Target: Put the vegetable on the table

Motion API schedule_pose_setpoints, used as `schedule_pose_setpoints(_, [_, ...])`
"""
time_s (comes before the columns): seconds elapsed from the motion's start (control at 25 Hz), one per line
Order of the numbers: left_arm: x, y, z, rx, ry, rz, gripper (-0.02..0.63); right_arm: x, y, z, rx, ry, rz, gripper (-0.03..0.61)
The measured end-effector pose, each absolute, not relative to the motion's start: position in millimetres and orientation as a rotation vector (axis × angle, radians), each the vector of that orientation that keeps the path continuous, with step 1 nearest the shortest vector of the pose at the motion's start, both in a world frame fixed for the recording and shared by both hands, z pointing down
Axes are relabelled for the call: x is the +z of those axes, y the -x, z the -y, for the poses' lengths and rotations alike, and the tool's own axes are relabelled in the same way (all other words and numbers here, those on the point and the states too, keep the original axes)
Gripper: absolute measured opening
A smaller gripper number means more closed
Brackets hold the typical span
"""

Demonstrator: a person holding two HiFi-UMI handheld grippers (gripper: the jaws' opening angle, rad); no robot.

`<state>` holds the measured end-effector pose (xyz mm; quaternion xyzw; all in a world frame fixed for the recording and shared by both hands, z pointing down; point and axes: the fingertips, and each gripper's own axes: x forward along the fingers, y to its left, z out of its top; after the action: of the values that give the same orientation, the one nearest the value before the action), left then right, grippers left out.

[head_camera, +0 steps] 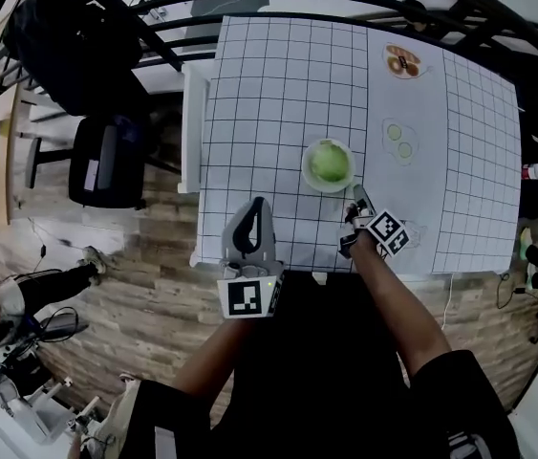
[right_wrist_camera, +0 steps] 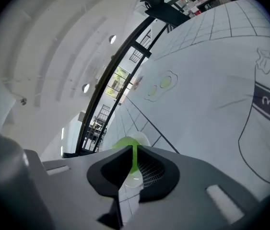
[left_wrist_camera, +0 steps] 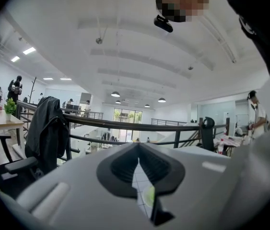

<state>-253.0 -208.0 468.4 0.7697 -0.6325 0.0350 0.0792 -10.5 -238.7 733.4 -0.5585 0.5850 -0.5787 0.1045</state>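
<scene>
While the left gripper (head_camera: 258, 205) and right gripper (head_camera: 357, 195) have fingers together, the vegetable (head_camera: 329, 163) fills the bowl (head_camera: 306, 168)

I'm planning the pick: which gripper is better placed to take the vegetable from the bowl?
Right. The right gripper sits just beside the bowl, and its view aims at the vegetable. The left gripper is farther off. Both are shut, so the jaws must open first.

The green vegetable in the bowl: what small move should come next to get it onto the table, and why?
Probably open the right tool and ease it toward the bowl. Its jaws are shut with nothing between them, it looks nearer than the left tool, and the green vegetable sits in the bowl, untouched.
</scene>
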Motion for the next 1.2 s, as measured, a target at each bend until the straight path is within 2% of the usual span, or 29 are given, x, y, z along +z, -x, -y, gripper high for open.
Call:
schedule_pose_setpoints(0.12, [472,238,205,0.092,-2.33,1.851,0.009,707,7,237,-1.641,1.628,-1.799,-0.005])
schedule_pose_setpoints(0.6, [484,166,175,0.134,-2.327,1.739,0.009,588,-4,189,-1.225,1.581,-2.328,-0.005])
schedule_pose_setpoints(0.88, [477,81,144,0.113,-2.341,1.671,0.009,520,-30,139,-0.875,1.582,-2.647,-0.005])
schedule_pose_setpoints(1.2, [433,-6,96,0.054,-2.472,1.69,0.009,464,-71,92,-0.538,1.5,-2.744,-0.005])
